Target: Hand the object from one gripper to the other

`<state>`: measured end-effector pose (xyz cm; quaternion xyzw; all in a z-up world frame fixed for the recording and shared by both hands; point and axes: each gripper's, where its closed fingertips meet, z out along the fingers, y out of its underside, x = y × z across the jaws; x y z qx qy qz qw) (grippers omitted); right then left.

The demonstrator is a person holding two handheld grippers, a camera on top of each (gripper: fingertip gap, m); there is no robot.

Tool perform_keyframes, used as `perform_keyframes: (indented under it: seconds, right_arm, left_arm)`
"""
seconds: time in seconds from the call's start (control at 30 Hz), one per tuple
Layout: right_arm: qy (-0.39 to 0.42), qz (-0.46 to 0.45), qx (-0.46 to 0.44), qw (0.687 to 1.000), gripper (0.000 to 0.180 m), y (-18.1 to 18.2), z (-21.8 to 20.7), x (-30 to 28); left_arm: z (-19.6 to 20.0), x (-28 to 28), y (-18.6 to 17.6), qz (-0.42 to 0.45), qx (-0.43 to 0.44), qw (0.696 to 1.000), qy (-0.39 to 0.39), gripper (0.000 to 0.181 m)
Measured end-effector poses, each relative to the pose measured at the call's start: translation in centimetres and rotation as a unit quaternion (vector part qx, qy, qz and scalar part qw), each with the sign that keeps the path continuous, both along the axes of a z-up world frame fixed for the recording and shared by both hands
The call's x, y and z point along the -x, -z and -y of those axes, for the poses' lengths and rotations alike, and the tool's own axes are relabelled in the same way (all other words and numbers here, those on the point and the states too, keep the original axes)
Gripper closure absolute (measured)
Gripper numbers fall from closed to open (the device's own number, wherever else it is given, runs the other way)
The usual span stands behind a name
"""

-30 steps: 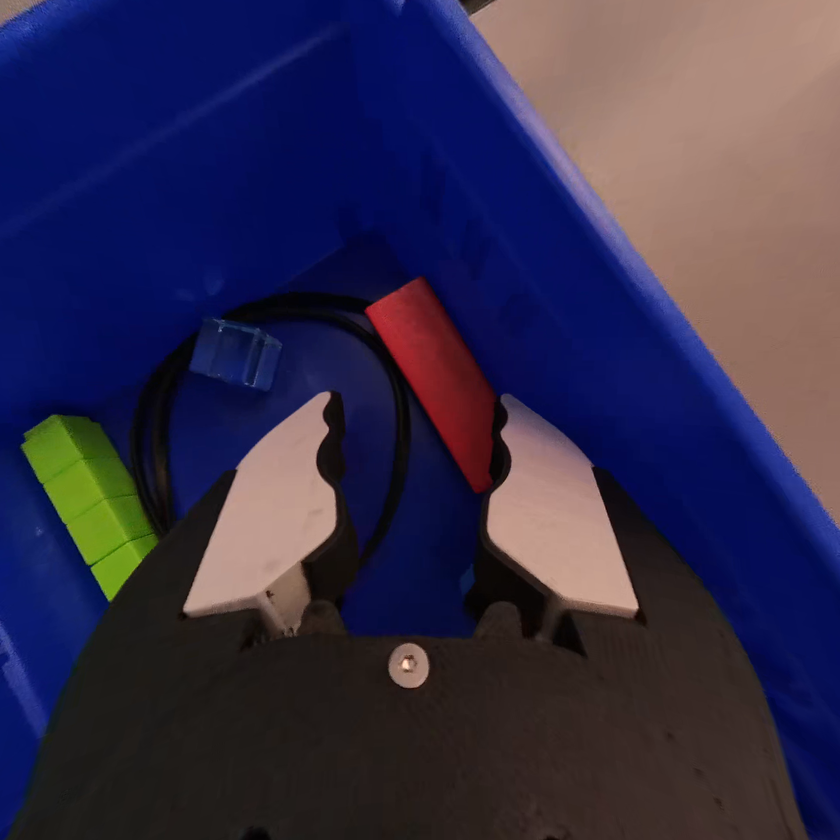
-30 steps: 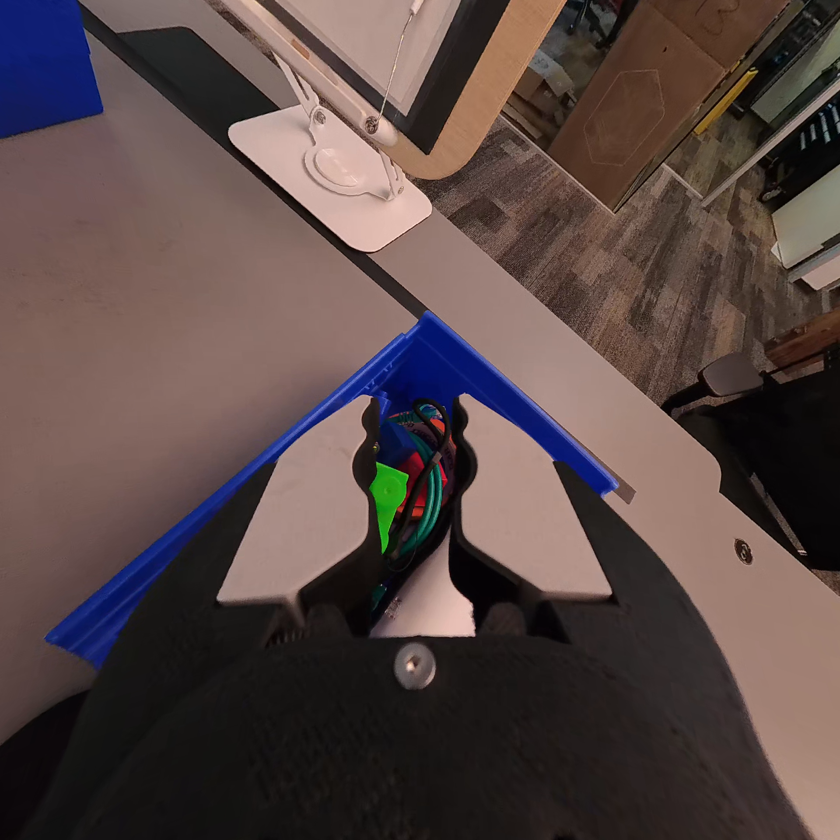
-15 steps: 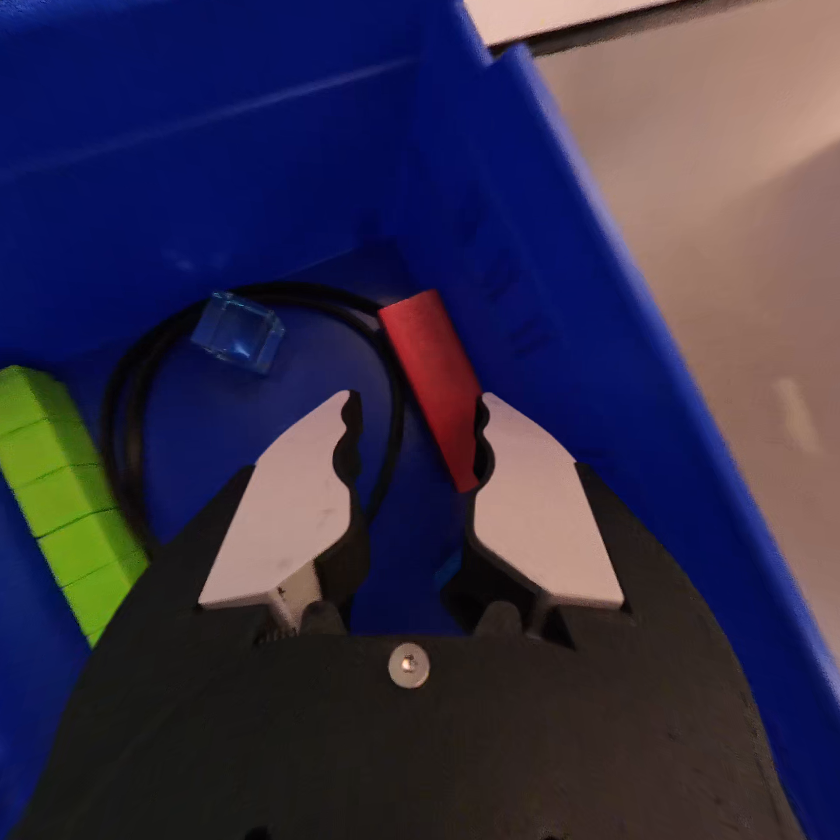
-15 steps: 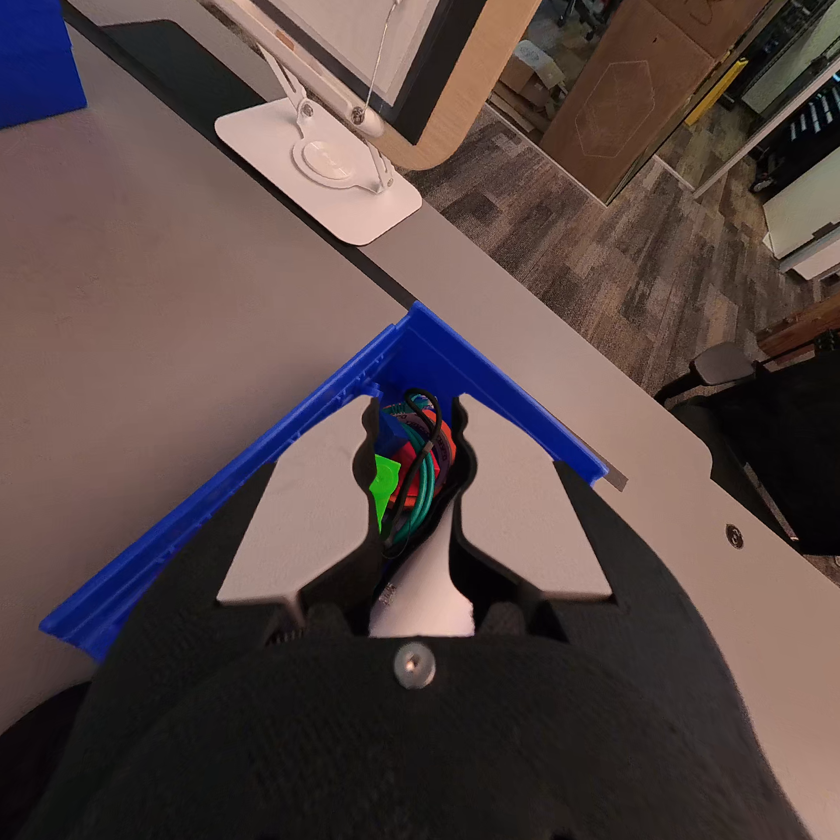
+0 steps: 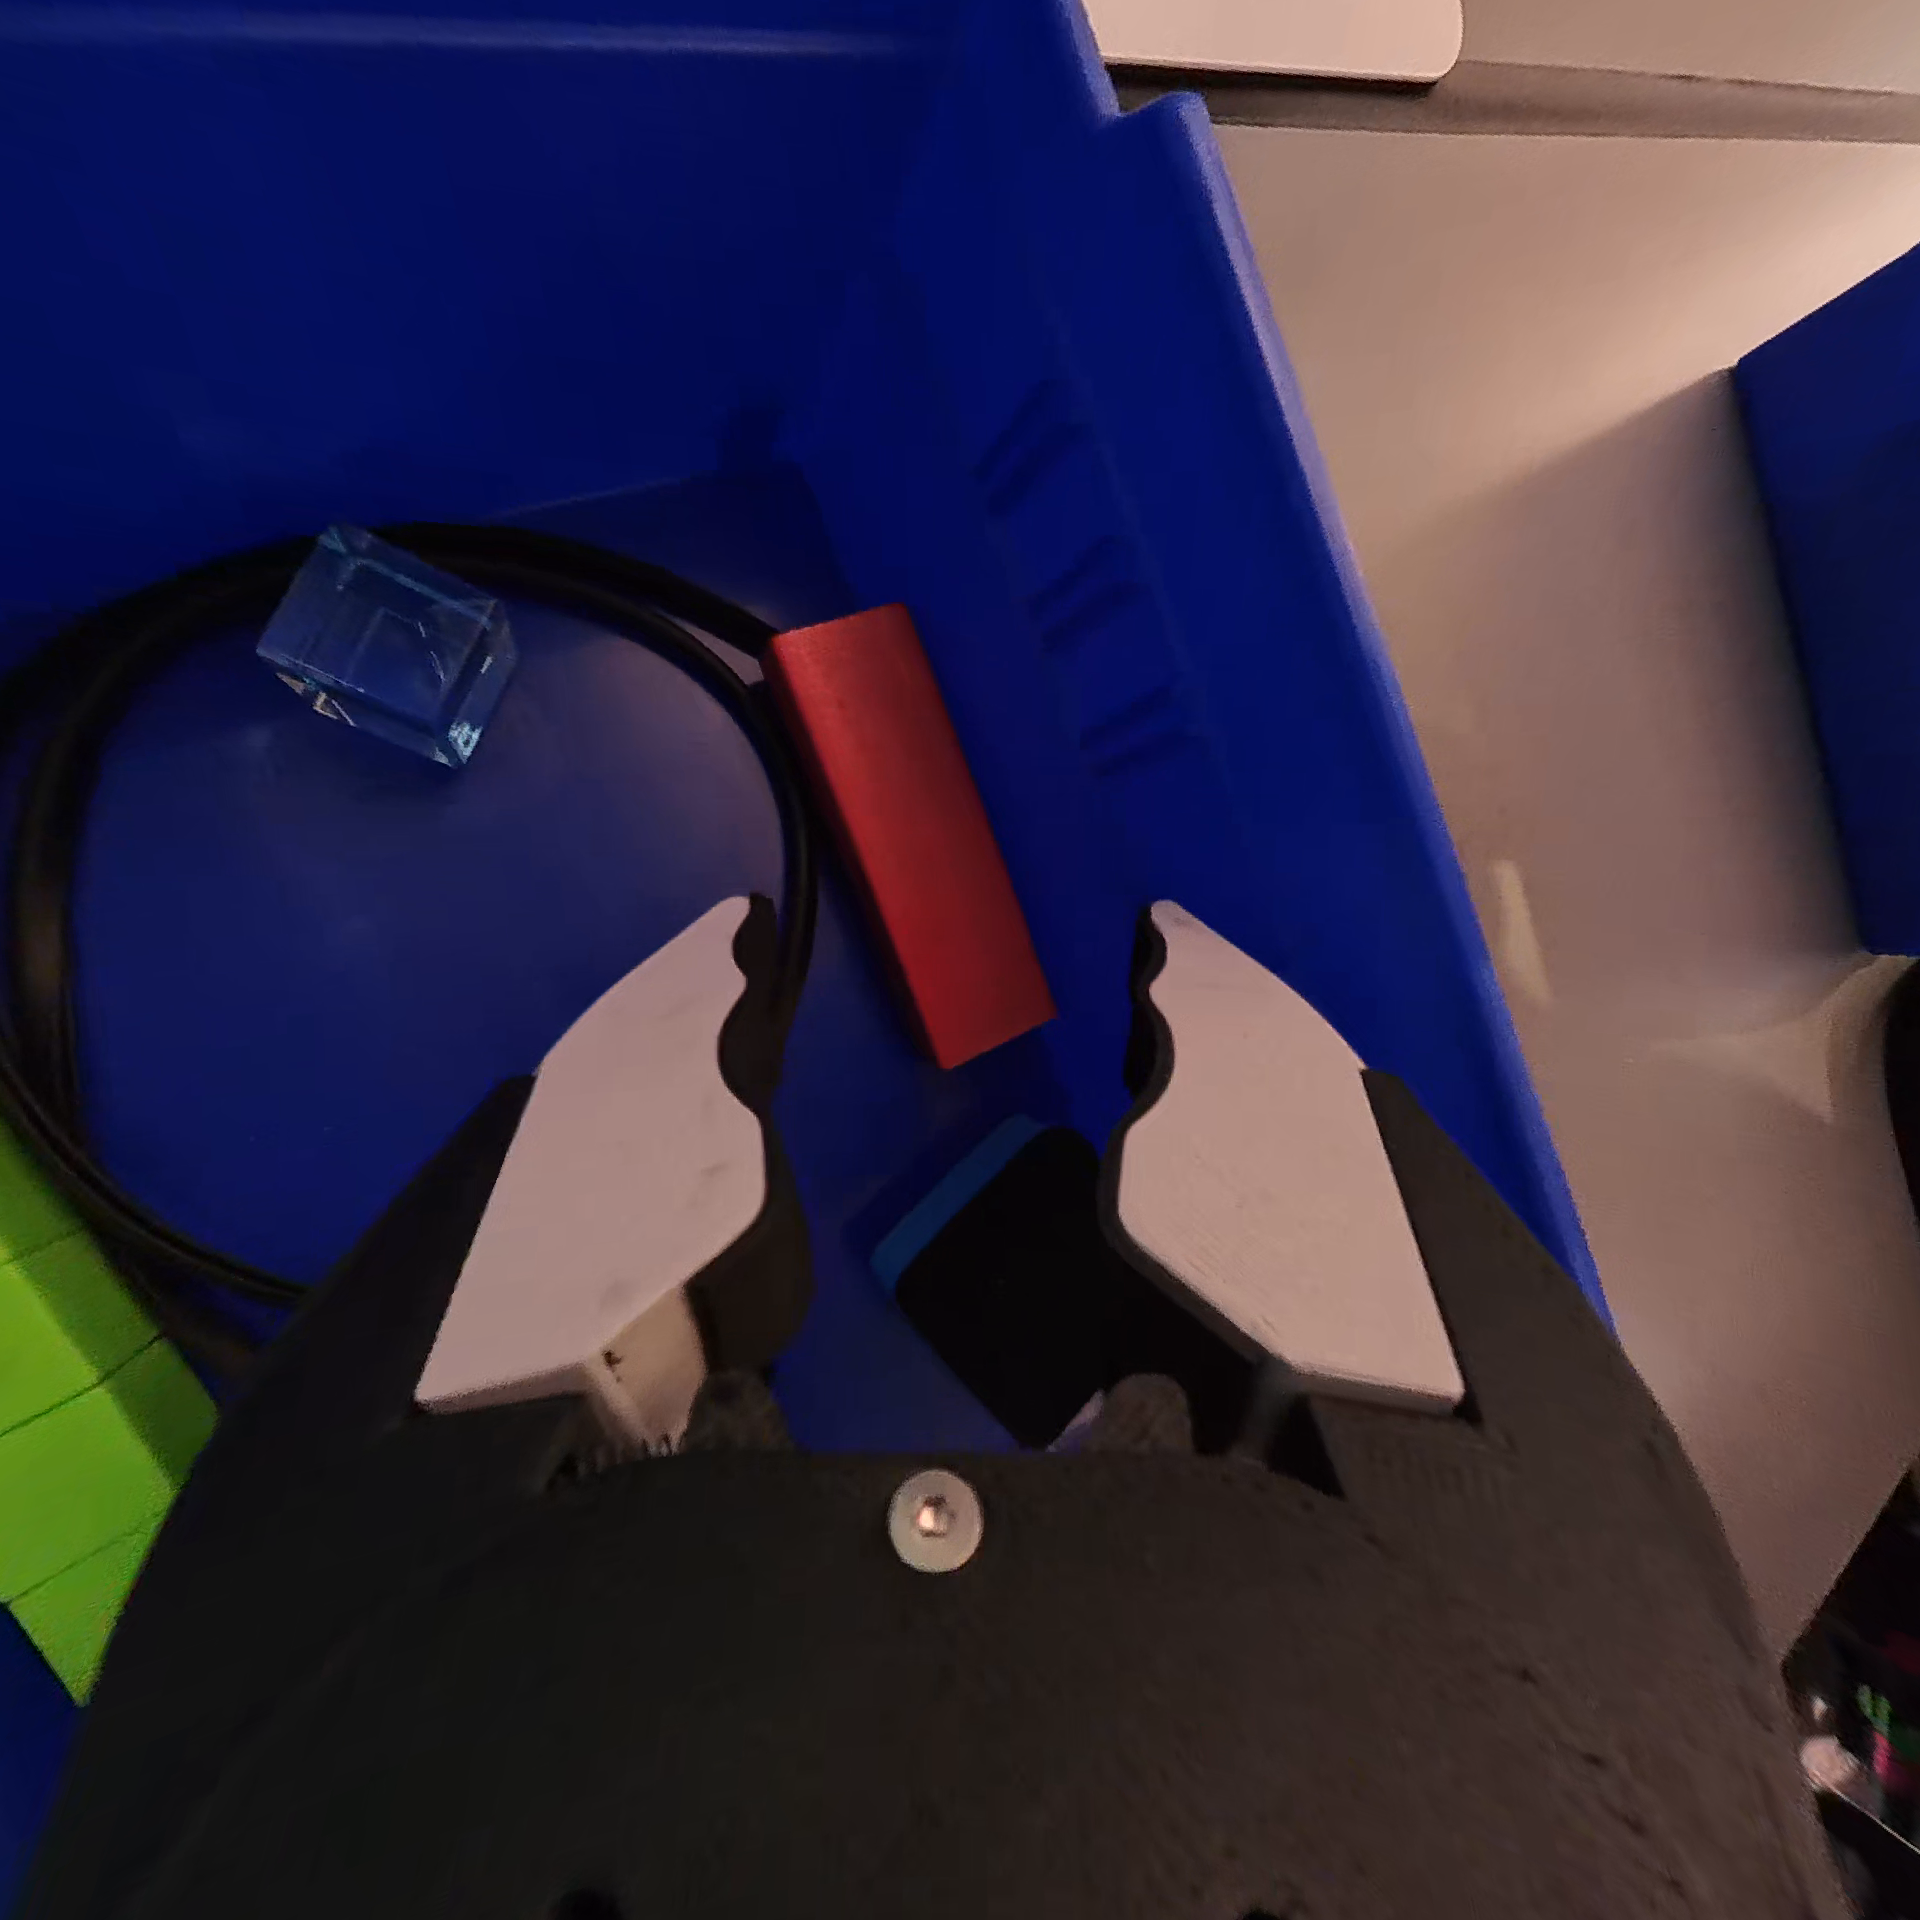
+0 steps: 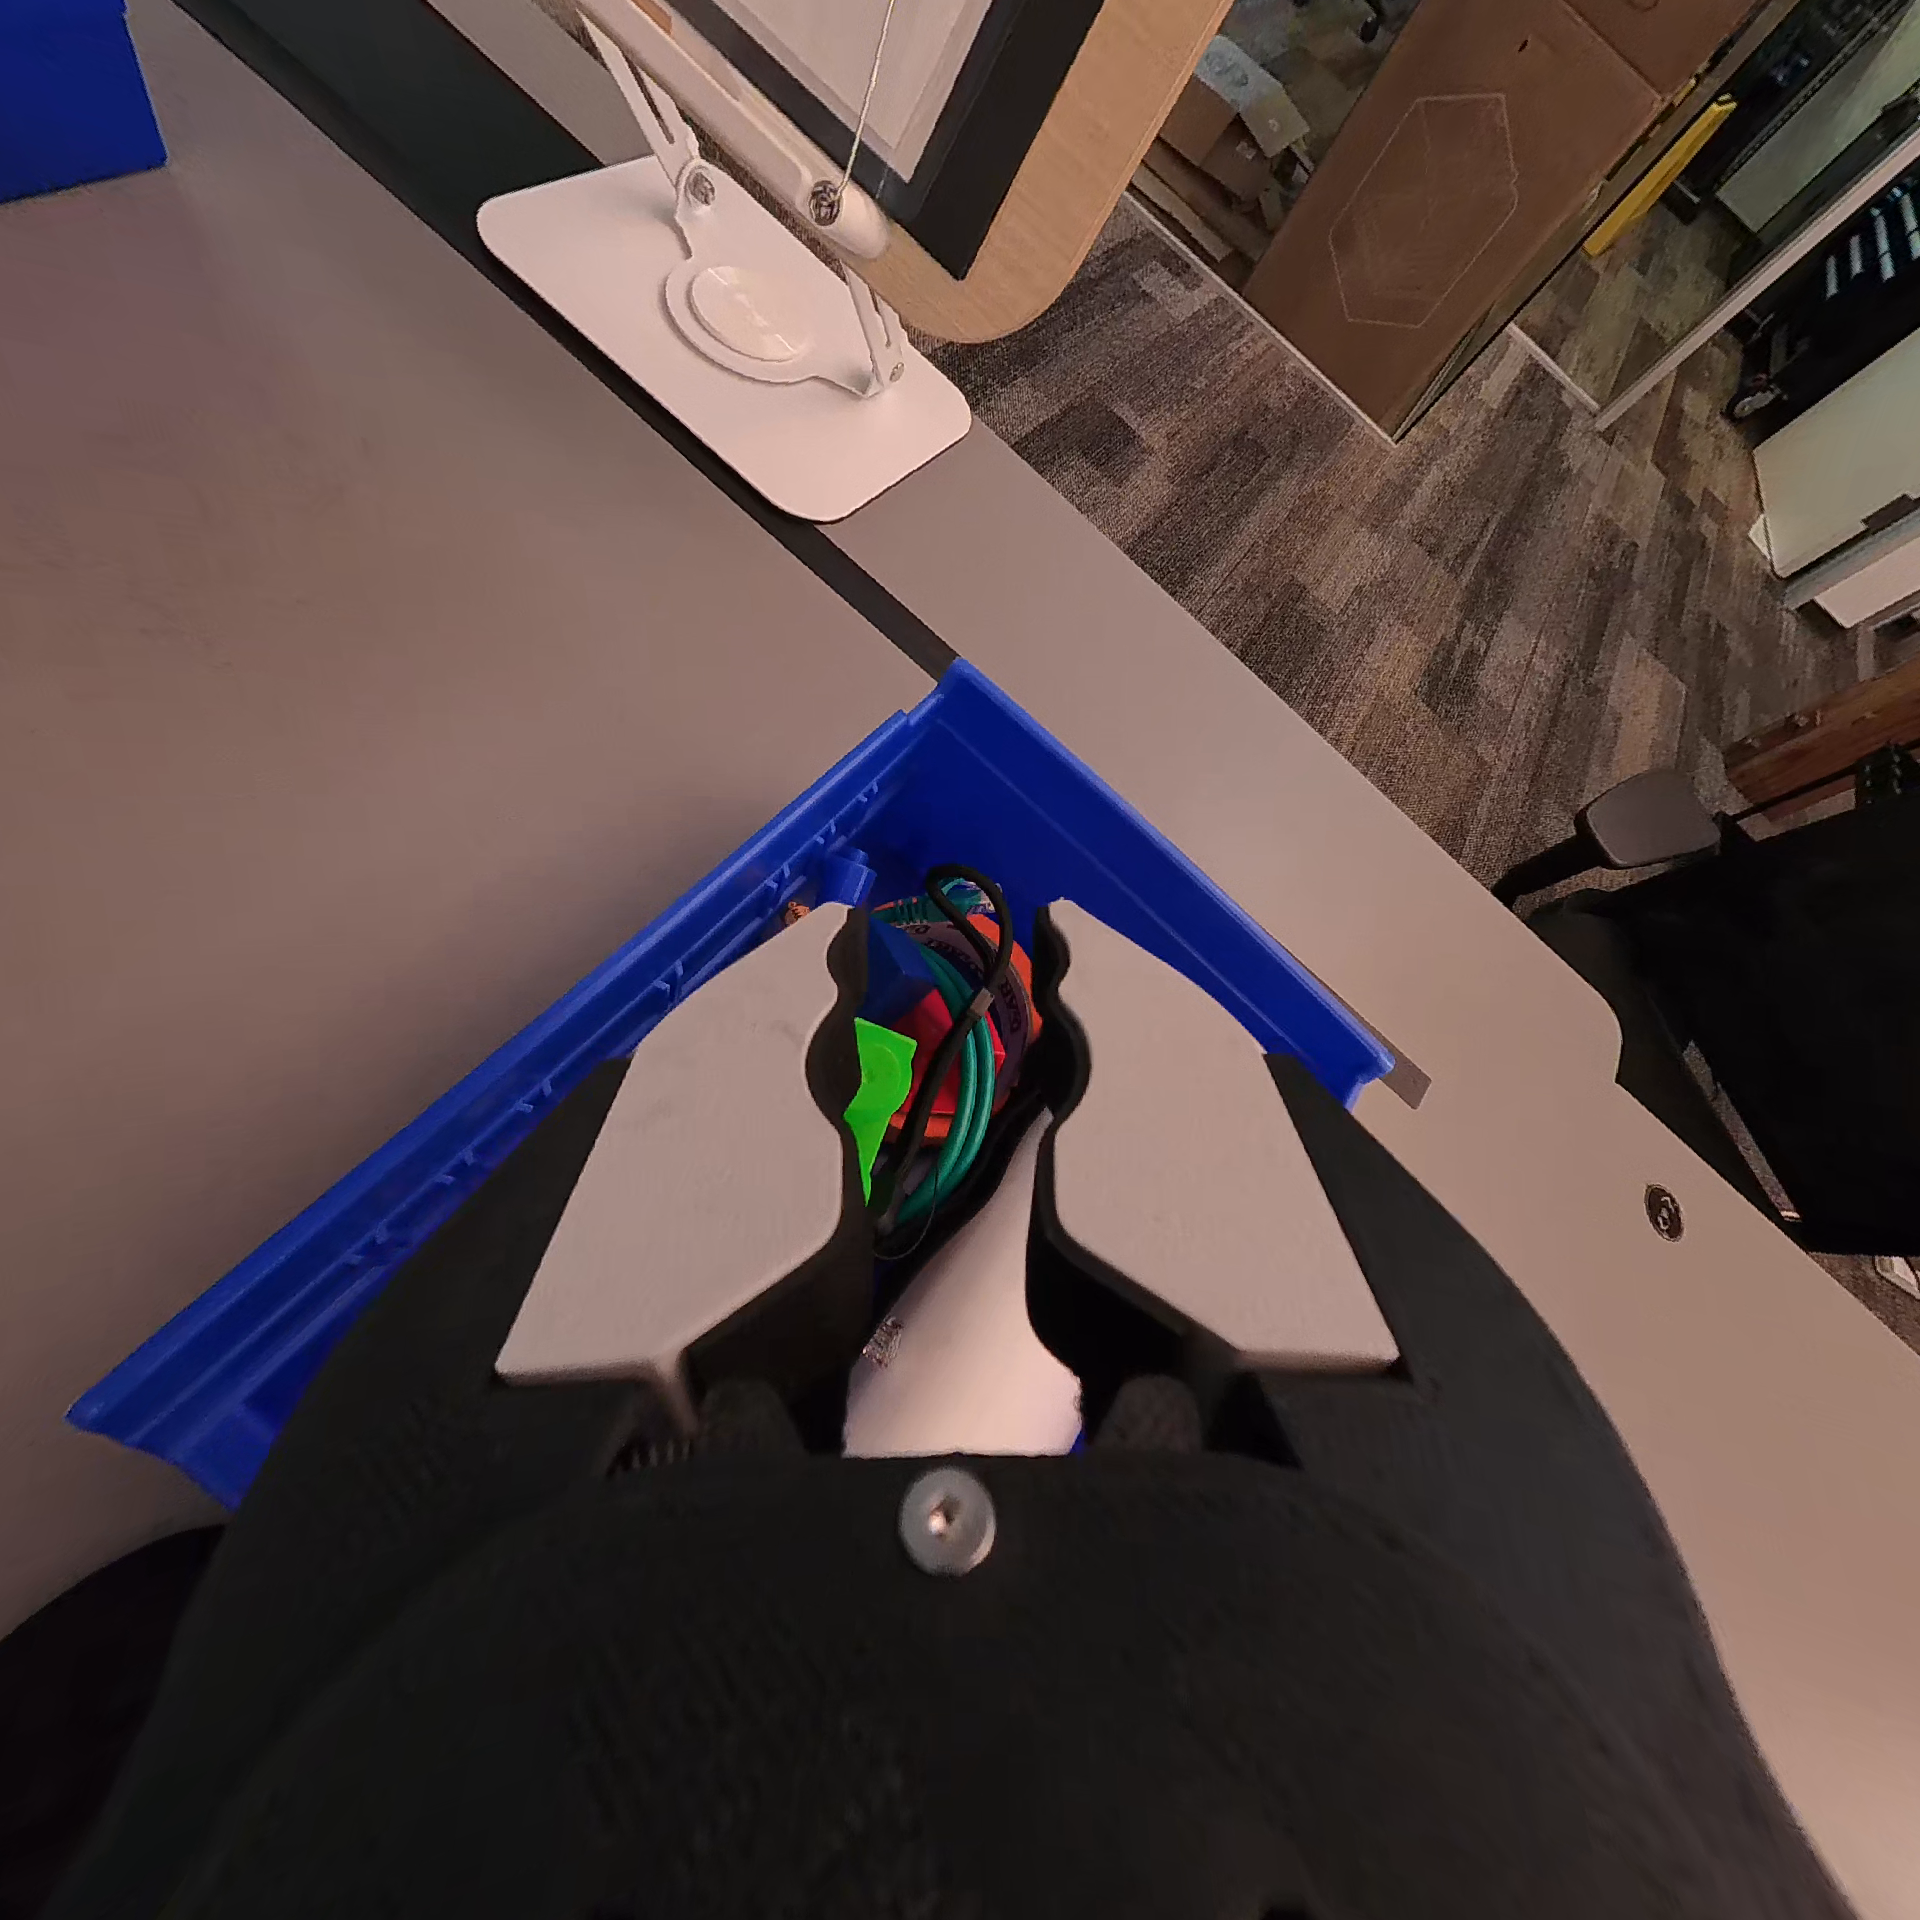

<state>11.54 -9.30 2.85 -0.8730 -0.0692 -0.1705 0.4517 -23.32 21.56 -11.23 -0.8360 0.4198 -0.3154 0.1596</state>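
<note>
Grey table top [image 6: 312, 675] fills much of the right wrist view, and past its far edge lies a floor of brown and grey patches [image 6: 1351, 499]. A white flat stand with a screen on it [image 6: 748, 343] sits at 12 o'clock, and a brown cardboard box [image 6: 1423, 197] stands on the floor at 1 o'clock.

Only the left wrist view looks inside the big blue plastic bin [image 5: 1143, 520]. On its floor lie a red flat bar [image 5: 904, 821], a clear little block [image 5: 390, 644] at 10 o'clock, a black round cable loop [image 5: 62, 935] and a row of bright green blocks [image 5: 62, 1403] at 8 o'clock. The left gripper [image 5: 951, 914] has its fingers spread wide and grips nothing. The red flat bar lies between the tips, close to the bin wall, and touches neither finger. A blue and black pad [image 5: 997, 1268] lies further back between the fingers.

Only the right wrist view shows a second blue bin [image 6: 1091, 831], packed with a green coiled cable [image 6: 961, 1101], a bright green flat piece [image 6: 873, 1081] and other bits. The right gripper [image 6: 945, 920] hangs over it with a gap between its fingers, gripping nothing.

Bare table stretches wide at 9 o'clock of this bin.
</note>
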Motion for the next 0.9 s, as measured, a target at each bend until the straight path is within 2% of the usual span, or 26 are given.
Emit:
perform_keyframes:
  seconds: [0.23, 0.33, 0.73, 0.9]
  right_arm:
    - [-0.002, 0.003, 0.004, 1.0, 0.148, 0.1, 0.1, 0.0]
    - [0.0, 0.007, 0.011, 1.0, 0.148, 0.3, 0.1, 0.0]
    - [-0.006, 0.015, 0.025, 1.0, 0.148, 0.7, 0.1, 0.2]
    - [-0.009, 0.017, 0.027, 0.999, 0.148, 0.8, 0.0, 0.3]
  left_arm:
    - [1.3, 0.8, 0.8, -0.002, 0.1, 0.995, 0.0, 0.126]
    - [1.3, 1.0, 1.7, -0.022, 0.111, 0.993, -0.008, 0.13]
    - [1.6, 0.4, 2.0, 0.009, 0.159, 0.987, -0.01, 0.143]
    - [1.2, 0.8, 2.5, 0.01, 0.151, 0.989, 0.001, 0.159]
